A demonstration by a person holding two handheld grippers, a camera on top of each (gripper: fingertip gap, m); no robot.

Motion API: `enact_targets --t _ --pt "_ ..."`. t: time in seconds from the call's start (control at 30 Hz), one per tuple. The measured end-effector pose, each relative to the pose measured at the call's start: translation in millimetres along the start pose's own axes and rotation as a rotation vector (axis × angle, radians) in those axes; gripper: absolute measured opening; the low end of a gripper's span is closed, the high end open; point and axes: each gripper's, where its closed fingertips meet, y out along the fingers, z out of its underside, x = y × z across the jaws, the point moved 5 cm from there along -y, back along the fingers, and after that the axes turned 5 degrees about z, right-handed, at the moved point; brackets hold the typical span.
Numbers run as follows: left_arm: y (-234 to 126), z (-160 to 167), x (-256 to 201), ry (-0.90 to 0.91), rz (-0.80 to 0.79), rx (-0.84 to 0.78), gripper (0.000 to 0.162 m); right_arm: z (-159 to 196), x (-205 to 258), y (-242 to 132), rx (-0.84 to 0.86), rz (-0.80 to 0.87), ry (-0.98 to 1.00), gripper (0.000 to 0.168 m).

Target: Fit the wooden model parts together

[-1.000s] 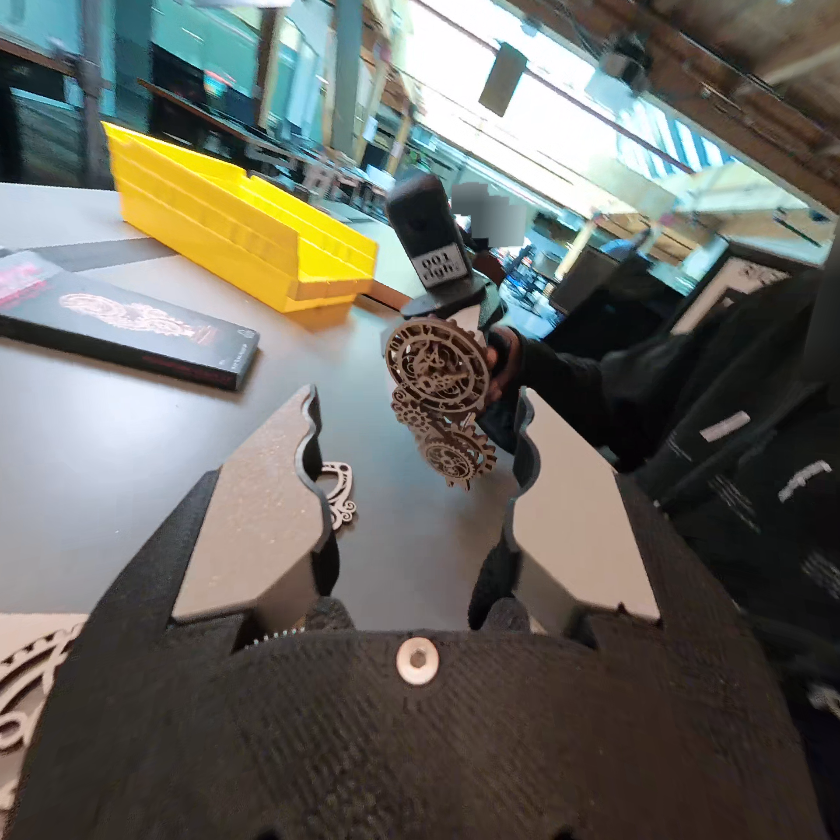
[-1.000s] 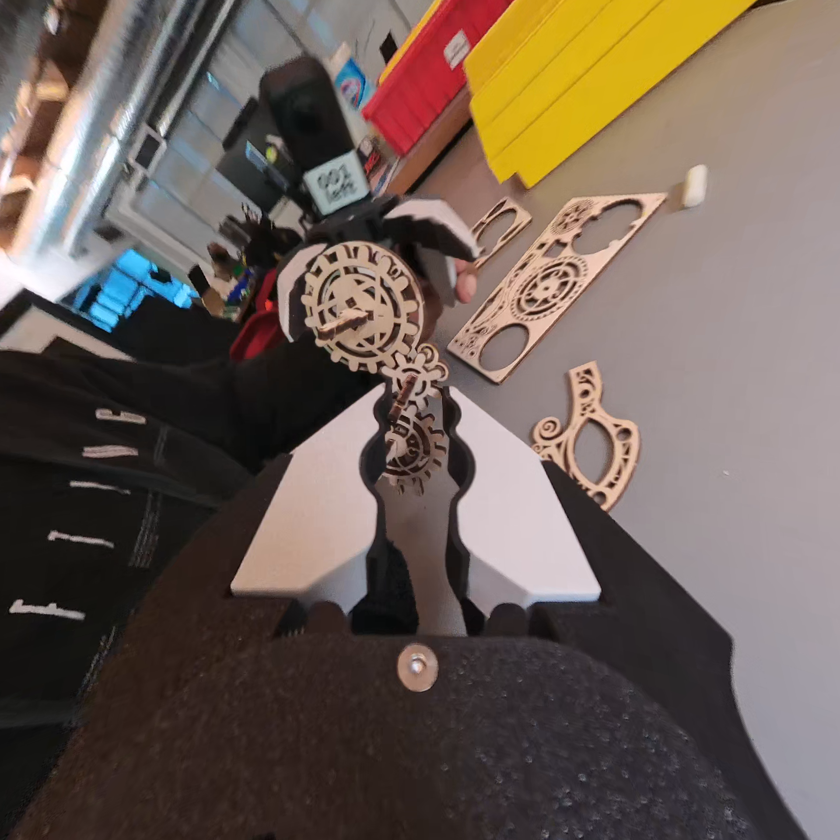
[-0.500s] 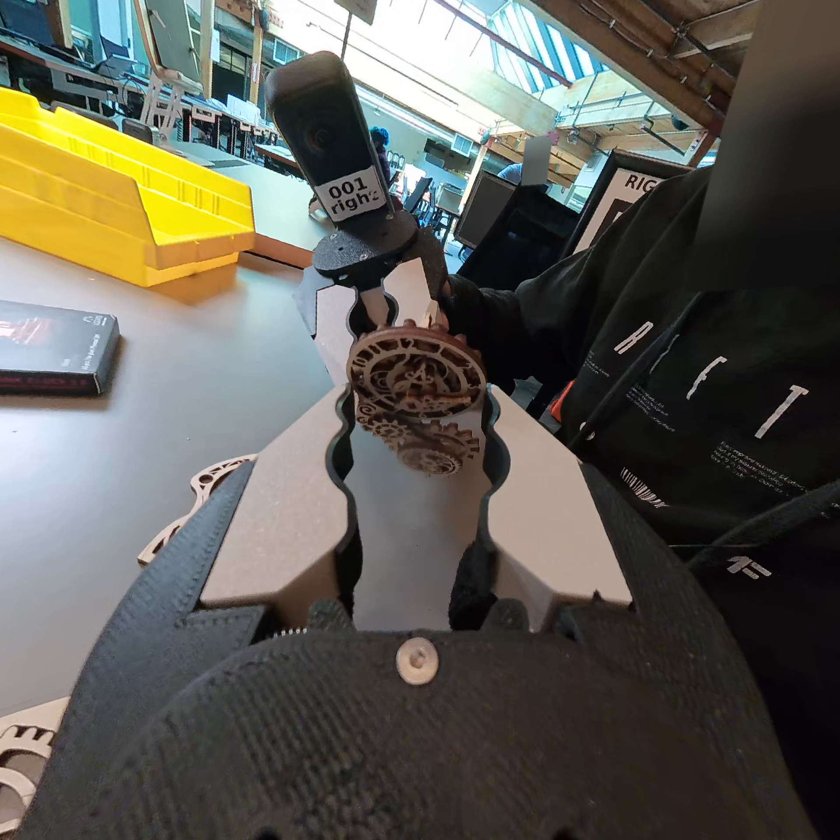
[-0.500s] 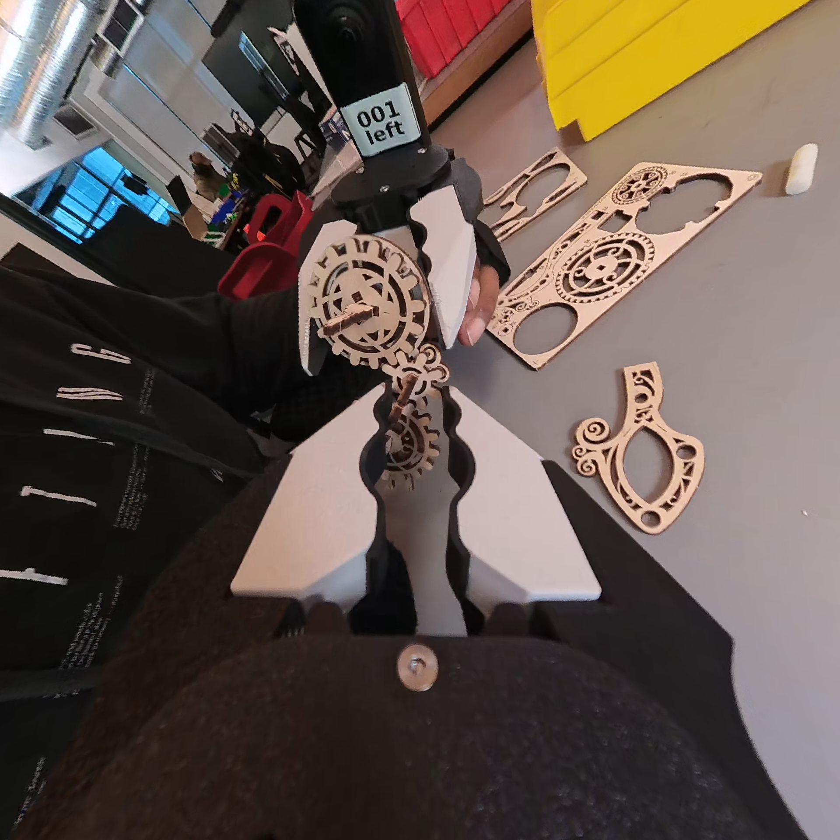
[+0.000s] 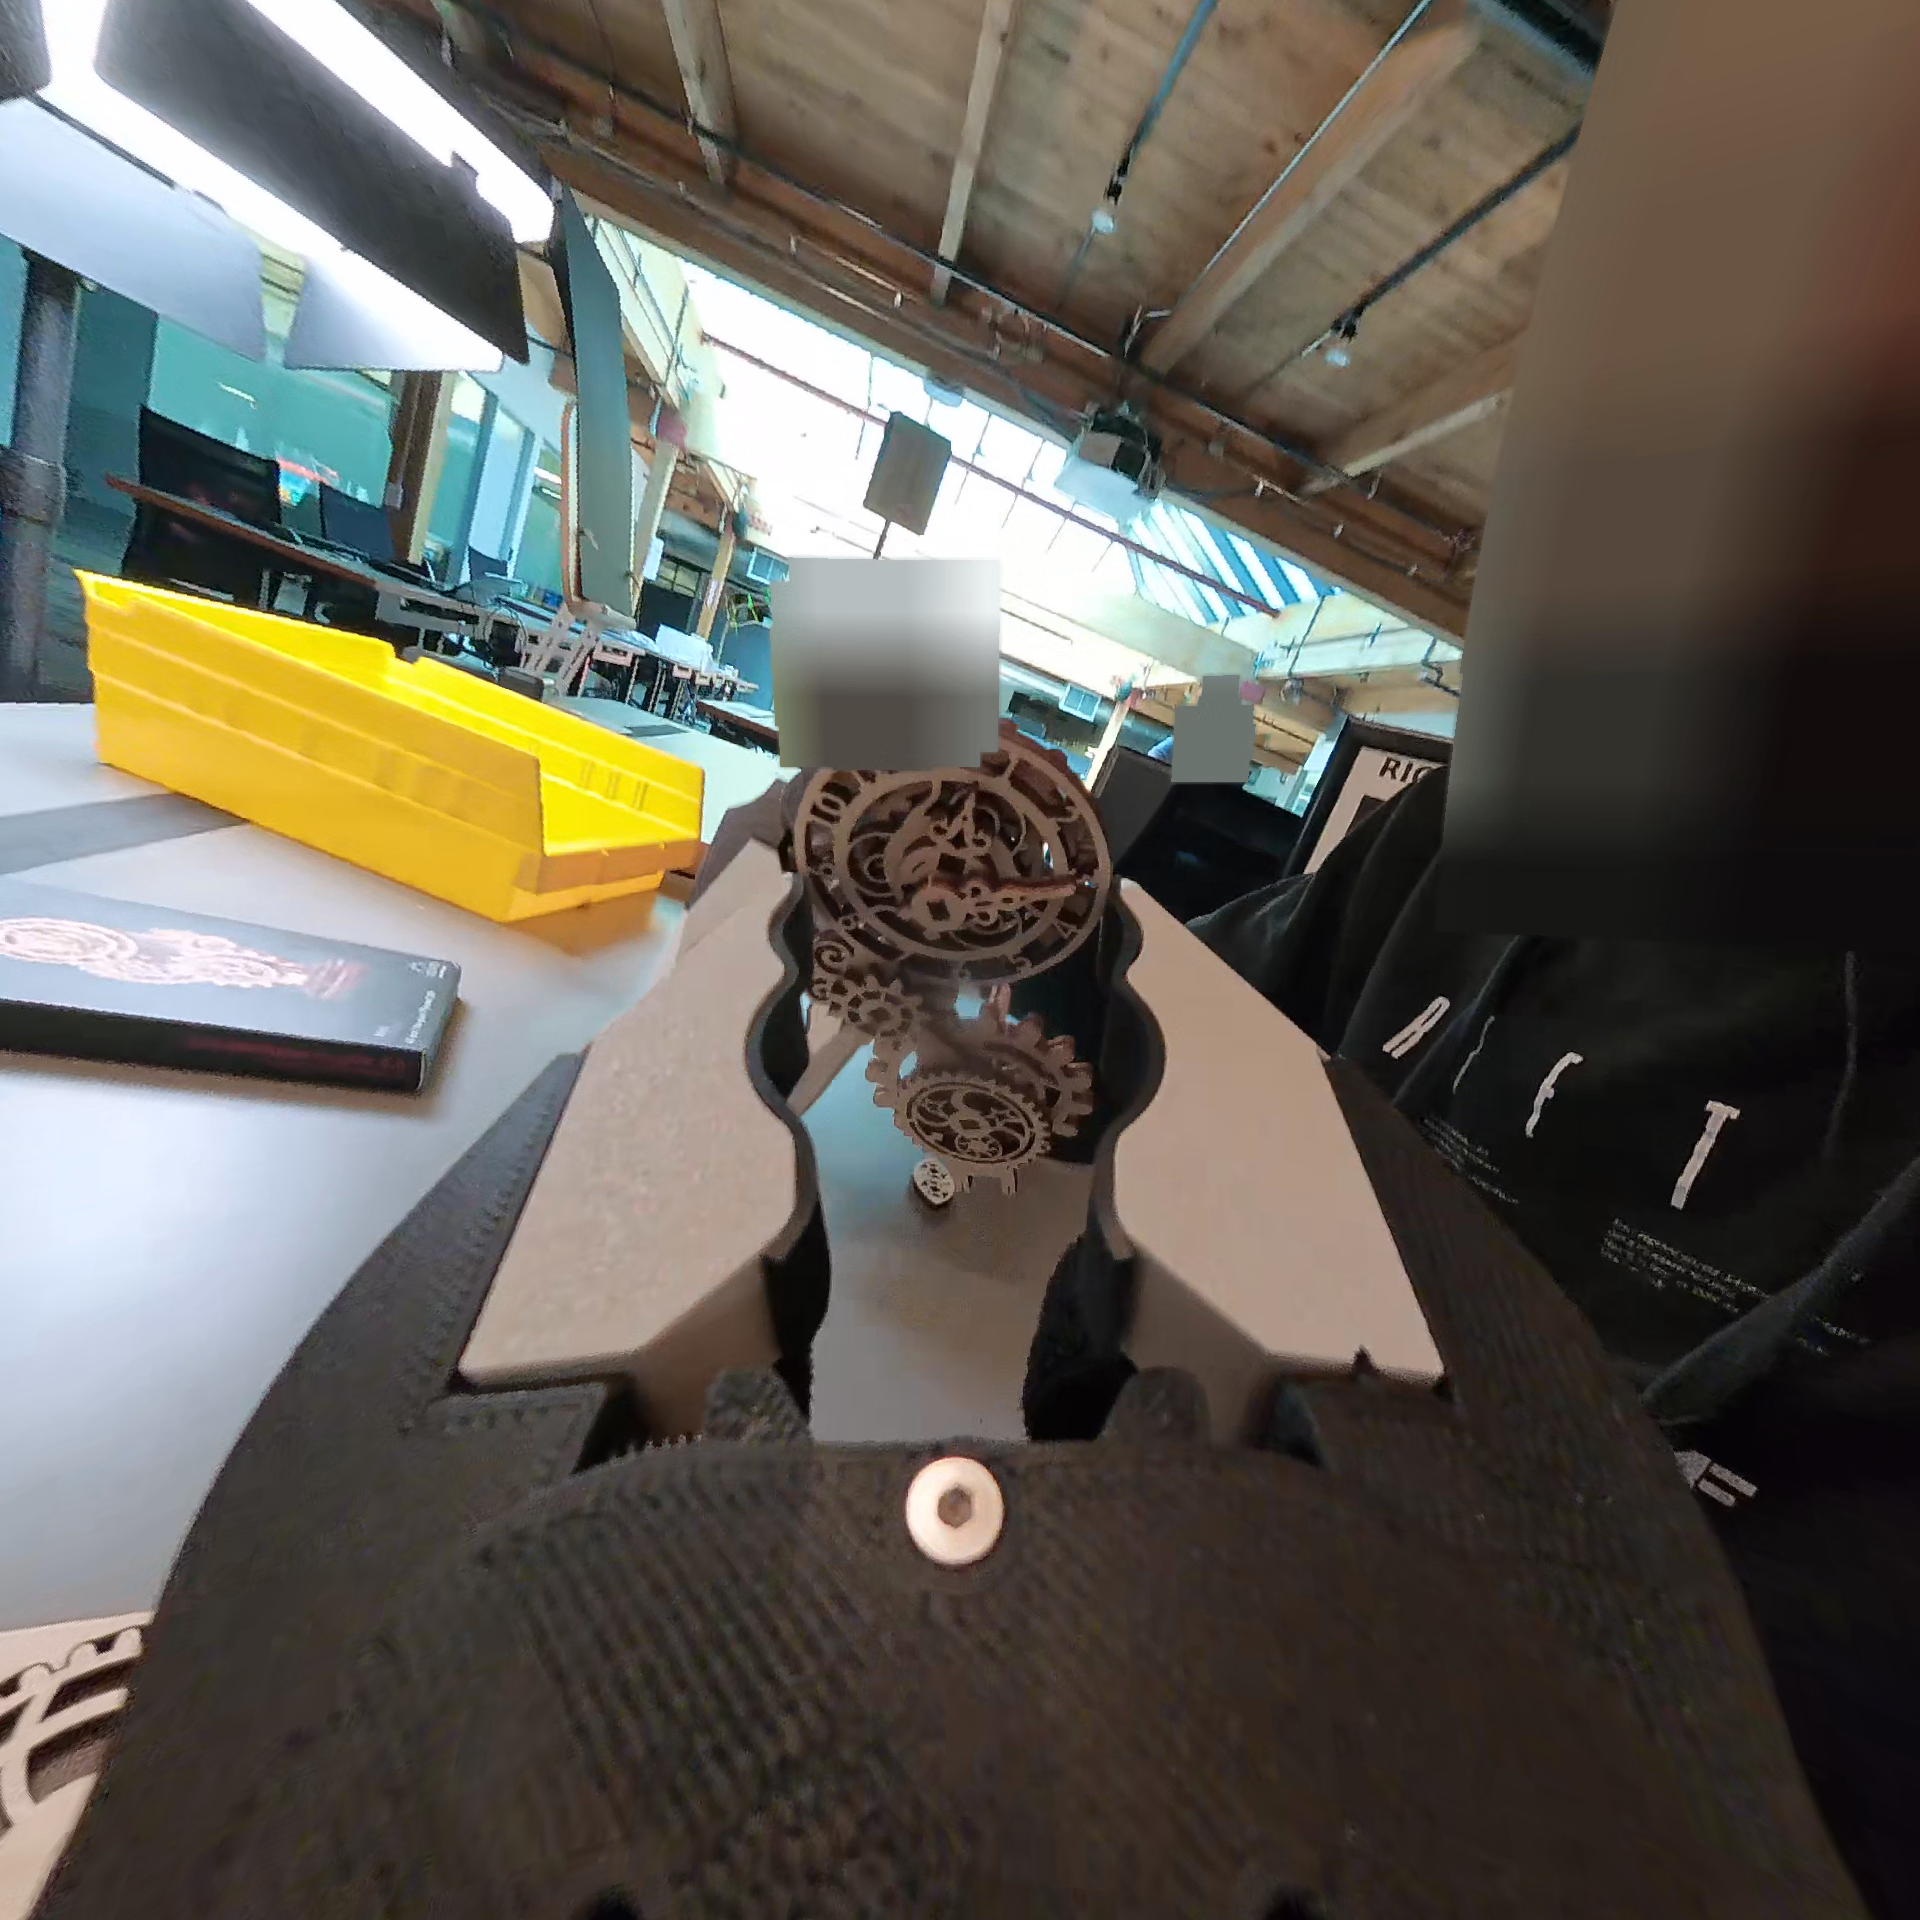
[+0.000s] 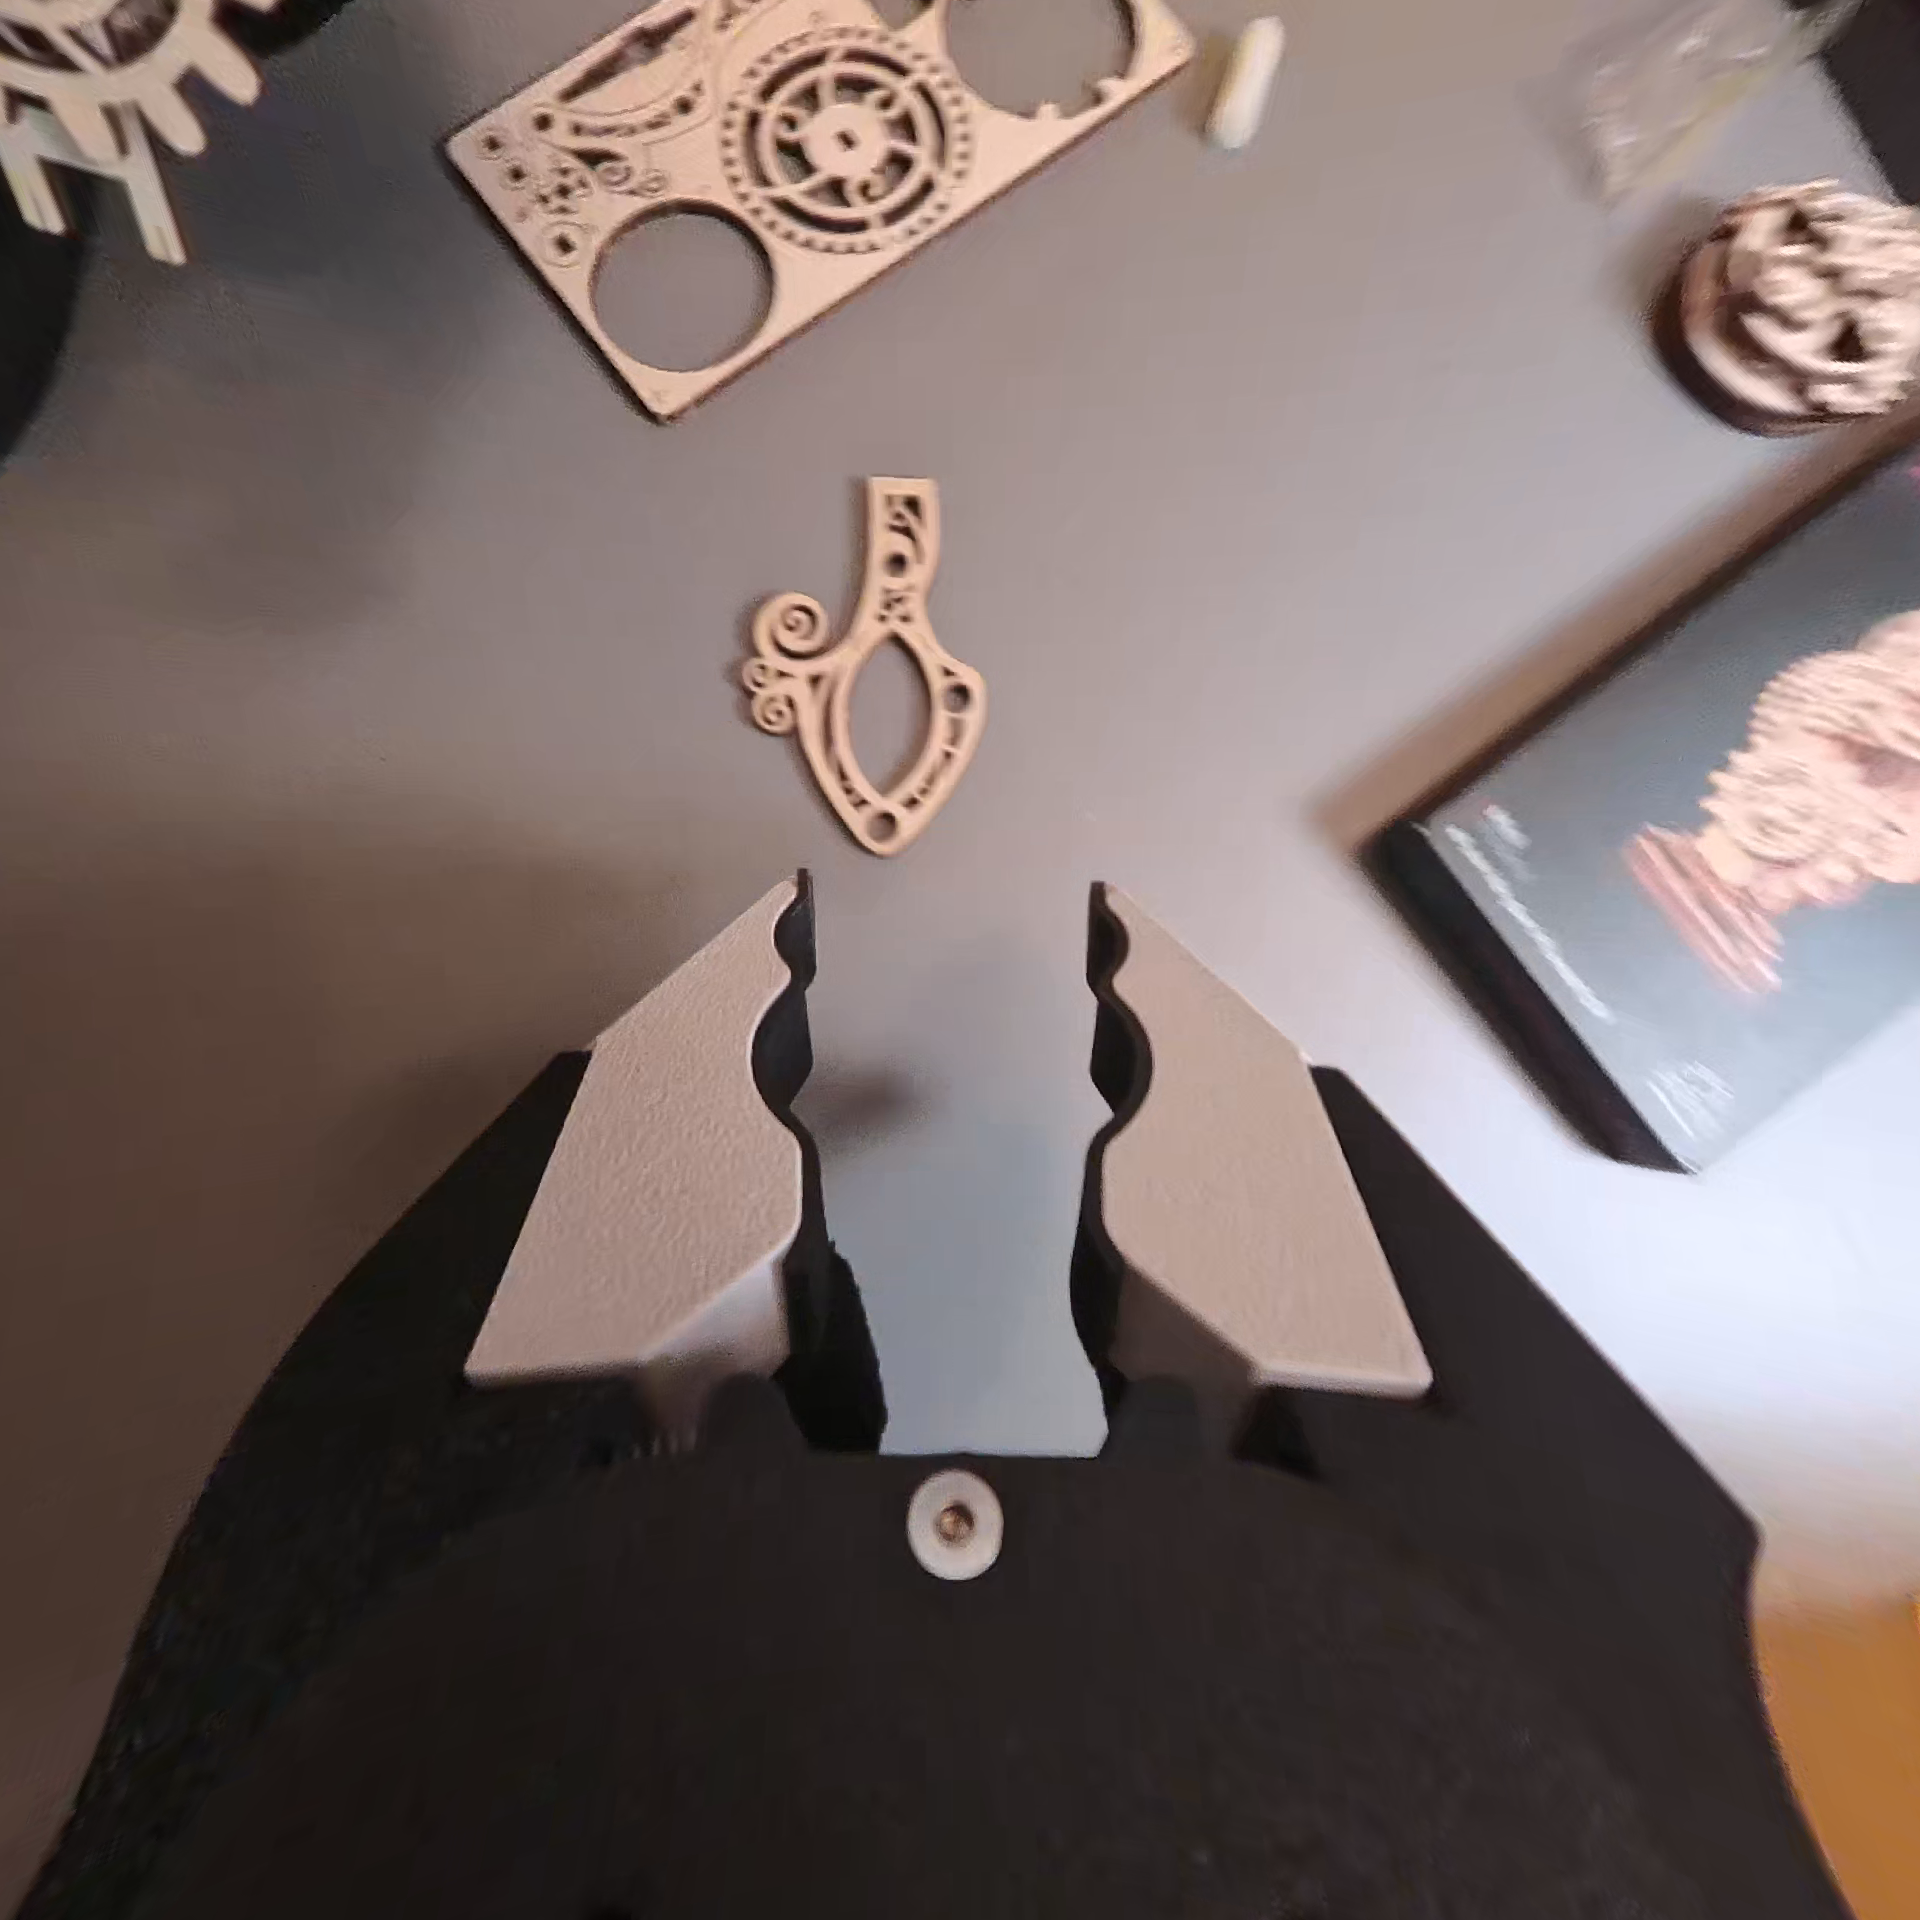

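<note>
On the grey table [image 6: 1299, 520], far left, a foot of the clock model [image 6: 99, 94] was seen; in the left wrist view it [image 5: 940, 904] was pinched at its dial rim by the left gripper [image 5: 951, 935]. The fretted sheet [image 6: 821, 177] lay farther off. At centre, the scrolled wooden piece [image 6: 868, 675] lay flat just beyond the spread, empty right gripper [image 6: 951, 935]. Thin, pale and pierced, it was judged light, stiff and fragile, best gripped at its solid stem. A dark box [image 6: 1683, 883] lay right.
</note>
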Motion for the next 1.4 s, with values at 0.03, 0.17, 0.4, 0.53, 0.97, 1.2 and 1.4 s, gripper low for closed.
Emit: enact_targets --t 0.03,0.17,0.4,0.53,0.97,1.2,1.4 --pt "-2 -1 0 -0.001 -0.003 -0.008 0.054 -3 6 8 0.011 -0.031 -0.002 0.051" --pt "-7 -3 0 0.009 -0.025 -0.021 0.054 -13 15 34 0.118 -0.053 -0.068 0.063" --pt "-10 -4 0 0.016 -0.039 -0.022 0.054 -22 17 46 0.226 -0.157 -0.289 0.039" --pt "-9 -4 -1 0.016 -0.033 -0.017 0.054 -18 8 39 0.233 -0.247 -0.724 0.039" --pt "-5 1 -1 0.017 -0.028 0.02 0.054 -5 36 23 0.358 -0.307 -1.757 0.04" --pt "-7 -7 -1 0.019 -0.082 -0.023 0.054 -5 11 2 0.265 -0.203 -0.47 0.071" --pt "-7 -17 -2 0.025 -0.09 -0.067 0.054 22 38 -13 0.092 -0.028 0.313 0.088"
